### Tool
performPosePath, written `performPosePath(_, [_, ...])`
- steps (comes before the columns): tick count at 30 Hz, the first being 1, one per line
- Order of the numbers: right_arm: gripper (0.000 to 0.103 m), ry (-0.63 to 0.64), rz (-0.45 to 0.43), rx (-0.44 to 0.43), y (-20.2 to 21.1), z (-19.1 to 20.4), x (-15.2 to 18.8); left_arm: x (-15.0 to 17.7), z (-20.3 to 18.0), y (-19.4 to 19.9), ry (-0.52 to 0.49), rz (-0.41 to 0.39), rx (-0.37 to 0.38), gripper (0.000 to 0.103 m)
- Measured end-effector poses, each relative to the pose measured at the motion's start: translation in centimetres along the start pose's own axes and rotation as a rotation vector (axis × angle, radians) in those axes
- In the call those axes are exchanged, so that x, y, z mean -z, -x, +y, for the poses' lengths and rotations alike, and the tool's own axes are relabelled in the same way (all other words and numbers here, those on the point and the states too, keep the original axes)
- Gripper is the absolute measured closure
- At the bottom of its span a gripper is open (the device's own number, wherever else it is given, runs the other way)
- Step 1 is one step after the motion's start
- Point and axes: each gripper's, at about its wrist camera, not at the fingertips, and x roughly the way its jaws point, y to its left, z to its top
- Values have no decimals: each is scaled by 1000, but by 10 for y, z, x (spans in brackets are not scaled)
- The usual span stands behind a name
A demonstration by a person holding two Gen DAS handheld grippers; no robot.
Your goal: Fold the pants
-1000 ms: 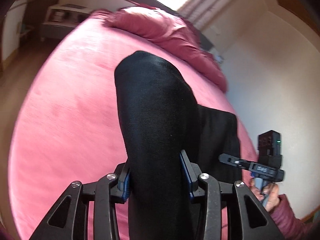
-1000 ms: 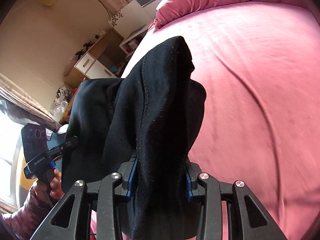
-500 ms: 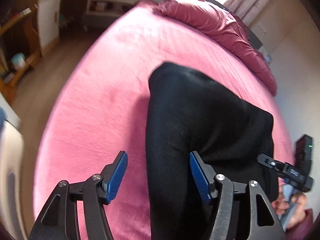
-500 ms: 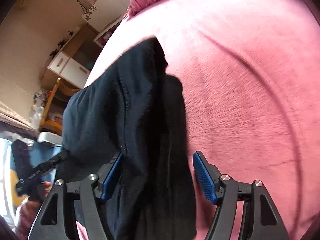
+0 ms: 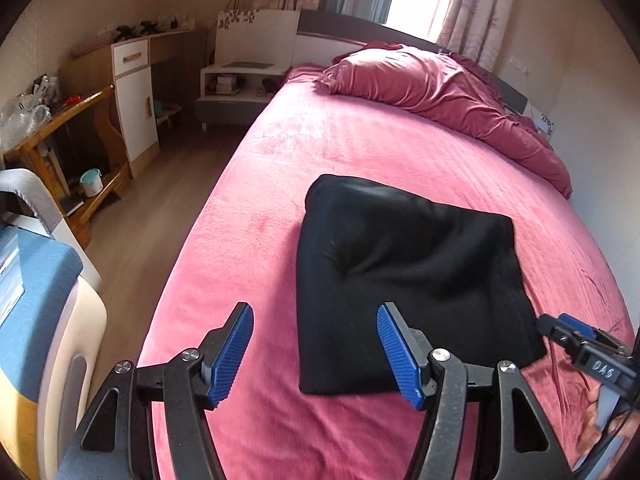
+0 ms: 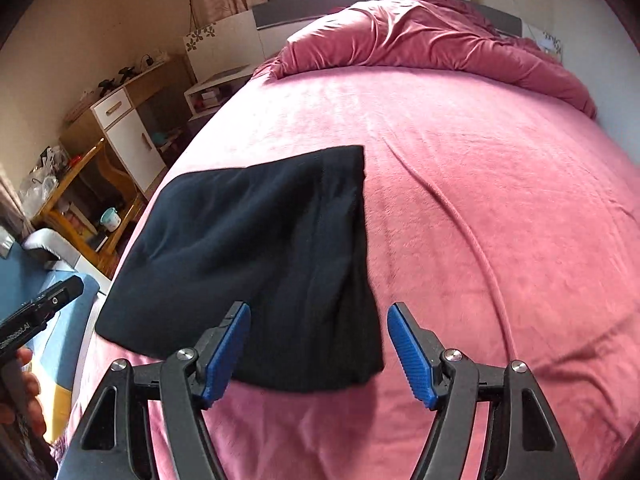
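The black pants (image 5: 404,280) are laid folded and flat on the pink bed (image 5: 248,248), and the left gripper (image 5: 316,354) and the right gripper (image 6: 319,354) are held just above them with their blue pads spread wide and nothing pinched between them.

Pants (image 5: 404,280): matt black knit cloth, soft. Bed (image 5: 248,248): pink plush cover, faintly ribbed nap. Left tongs (image 5: 316,356): matt black plastic, ridged blue pads (image 5: 394,356), shiny metal screws.
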Motion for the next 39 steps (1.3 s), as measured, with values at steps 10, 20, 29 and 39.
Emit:
performPosePath(10, [31,22,-63,81,31,43,41,45,-17,62,-39,-79,-5,37])
performPosePath(20, [30,15,-98,146,52,51,68,75,-23,80,-57,-86,-4,37])
performPosePath(29, [29,26,-120,162,62,54,73,78,-32,89,-93,-112,-25,32])
performPosePath(39, [28,21,-122,167,66,54,76,80,-31,88,-81,-102,-34,32])
